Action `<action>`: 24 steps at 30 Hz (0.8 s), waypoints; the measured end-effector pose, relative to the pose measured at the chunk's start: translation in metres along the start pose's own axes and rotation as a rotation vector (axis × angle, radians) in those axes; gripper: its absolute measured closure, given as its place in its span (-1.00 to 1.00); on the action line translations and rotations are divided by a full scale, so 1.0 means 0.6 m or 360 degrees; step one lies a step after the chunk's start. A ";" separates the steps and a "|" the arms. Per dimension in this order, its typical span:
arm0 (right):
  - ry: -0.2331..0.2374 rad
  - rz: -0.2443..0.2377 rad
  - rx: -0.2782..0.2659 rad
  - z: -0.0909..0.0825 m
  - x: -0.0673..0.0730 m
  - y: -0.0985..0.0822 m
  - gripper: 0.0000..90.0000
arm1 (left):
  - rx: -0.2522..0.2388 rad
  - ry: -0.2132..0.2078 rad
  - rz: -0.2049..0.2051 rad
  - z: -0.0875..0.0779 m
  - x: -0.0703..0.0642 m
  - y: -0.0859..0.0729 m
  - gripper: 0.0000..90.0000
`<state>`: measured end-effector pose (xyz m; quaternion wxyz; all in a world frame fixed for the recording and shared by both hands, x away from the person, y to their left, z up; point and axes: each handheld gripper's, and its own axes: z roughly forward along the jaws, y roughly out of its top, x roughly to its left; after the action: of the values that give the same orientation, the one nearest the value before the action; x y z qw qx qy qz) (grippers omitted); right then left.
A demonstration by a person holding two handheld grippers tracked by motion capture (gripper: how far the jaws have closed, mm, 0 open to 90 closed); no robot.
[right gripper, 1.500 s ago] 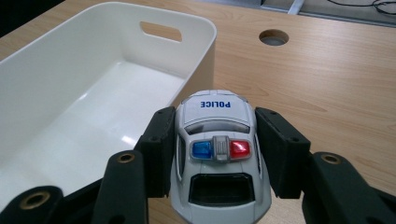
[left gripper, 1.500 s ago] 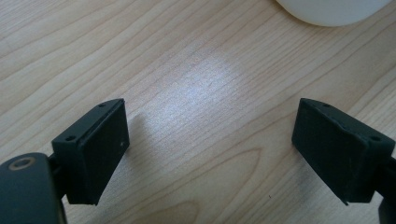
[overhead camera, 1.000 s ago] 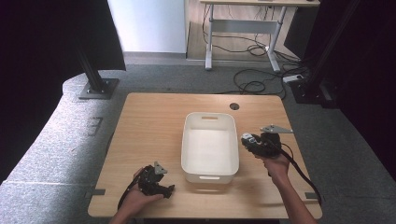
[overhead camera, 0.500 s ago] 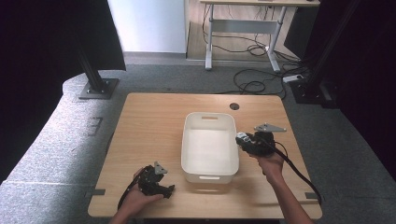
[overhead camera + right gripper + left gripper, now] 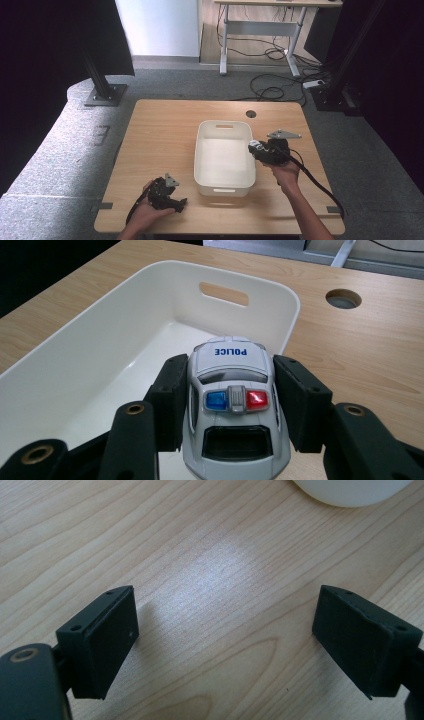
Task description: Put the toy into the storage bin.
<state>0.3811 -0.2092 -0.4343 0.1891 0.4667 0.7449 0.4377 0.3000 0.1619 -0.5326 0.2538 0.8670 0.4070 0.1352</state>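
1. The right tool (image 5: 227, 390) is clamped on one toy police car (image 5: 232, 405), held between its jaws above the right rim of one white bin (image 5: 224, 157).
2. The left tool (image 5: 225, 645) stands apart, empty, on the table (image 5: 165, 130).

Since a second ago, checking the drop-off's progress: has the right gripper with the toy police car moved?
Yes. The right gripper has shifted left, reaching the white bin's right rim.
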 end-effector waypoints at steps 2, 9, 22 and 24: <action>0.0006 -0.0006 -0.0002 0.001 0.006 0.004 0.12 | 0.0001 0.0000 0.0002 0.000 0.000 0.000 -0.73; 0.0005 -0.0016 0.0003 0.009 0.018 0.014 0.12 | 0.0001 0.0002 0.0008 -0.001 -0.001 0.000 -0.73; 0.0006 -0.0018 0.0032 0.030 0.033 0.022 0.12 | 0.0005 -0.0002 0.0013 -0.001 -0.002 -0.001 -0.73; 0.0005 -0.0023 0.0033 0.031 0.035 0.023 0.12 | 0.0005 -0.0002 0.0013 -0.001 -0.002 -0.001 -0.73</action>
<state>0.3913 -0.1798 -0.4304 0.1863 0.4625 0.7531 0.4291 0.2984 0.1616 -0.5323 0.2521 0.8692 0.4033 0.1350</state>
